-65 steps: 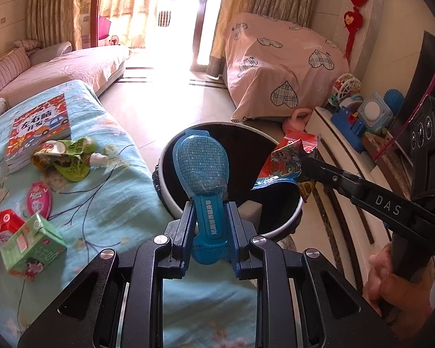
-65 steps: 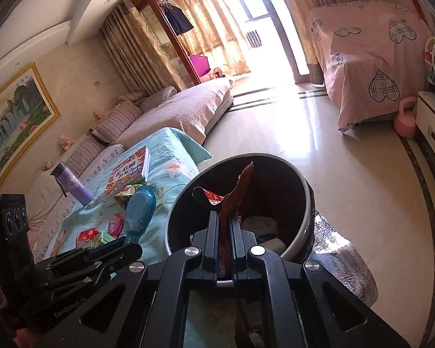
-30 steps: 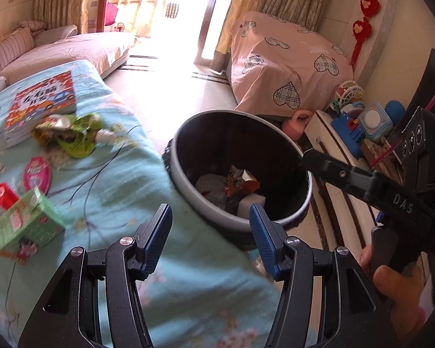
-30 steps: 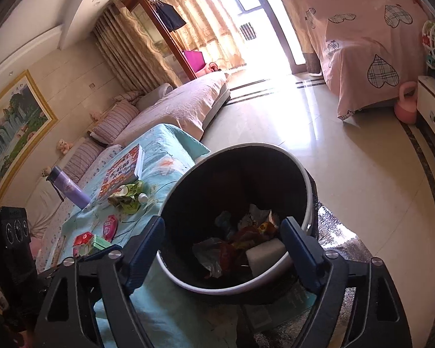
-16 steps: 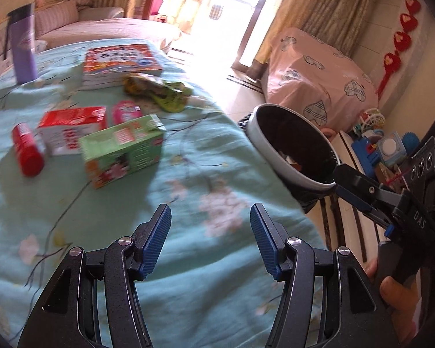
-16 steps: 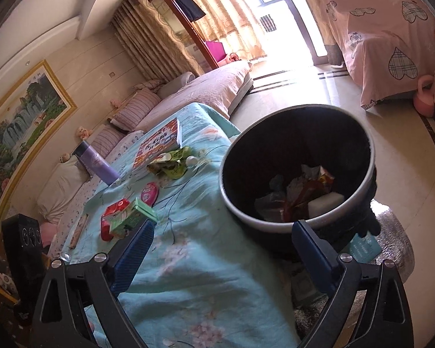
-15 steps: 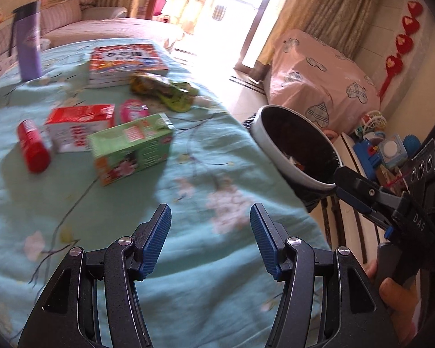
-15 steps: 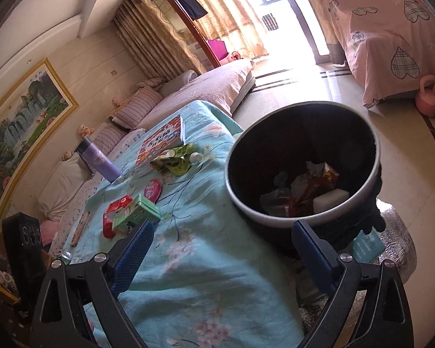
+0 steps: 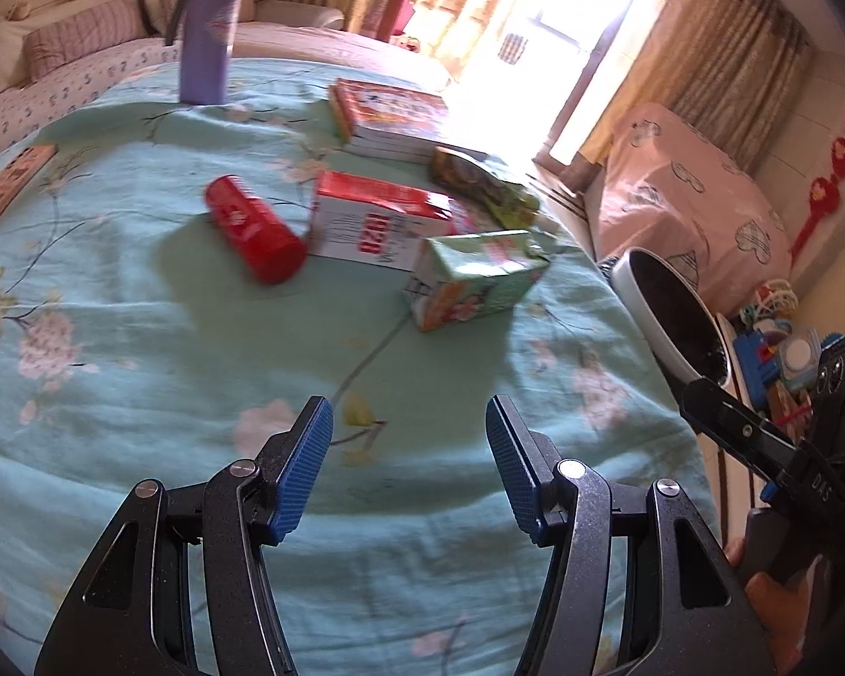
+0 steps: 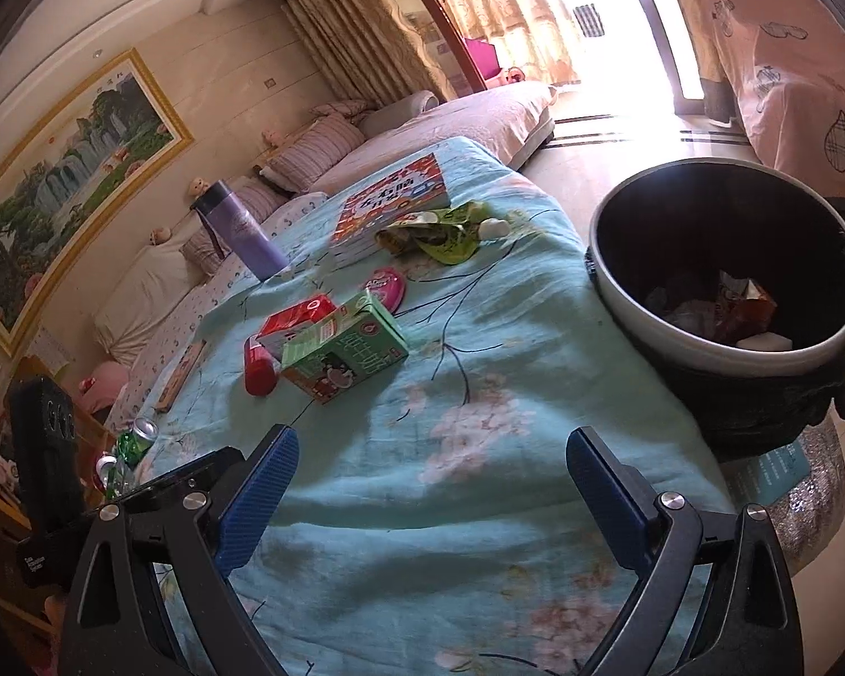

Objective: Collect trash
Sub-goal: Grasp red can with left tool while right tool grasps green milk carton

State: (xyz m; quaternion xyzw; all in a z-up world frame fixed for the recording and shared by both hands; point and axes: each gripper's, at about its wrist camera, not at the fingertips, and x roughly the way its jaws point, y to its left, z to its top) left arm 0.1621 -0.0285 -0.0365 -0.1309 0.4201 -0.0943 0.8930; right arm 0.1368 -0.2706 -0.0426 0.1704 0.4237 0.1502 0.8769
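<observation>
On the table's teal cloth lie a green milk carton, a red-and-white carton, a red can on its side, a pink packet and a crumpled green wrapper. The round bin stands off the table's right edge with trash inside. My left gripper is open and empty, short of the cartons. My right gripper is open and empty over the cloth, left of the bin.
A purple flask stands at the far side, a book stack behind the wrapper. A flat wooden box lies at the left edge. Sofas, a pink-covered piece of furniture and toys surround the table.
Both grippers dropped their trash into the bin, opened, and pulled back from it. The left gripper swung left toward the cartons and can; the right backed away over the cloth.
</observation>
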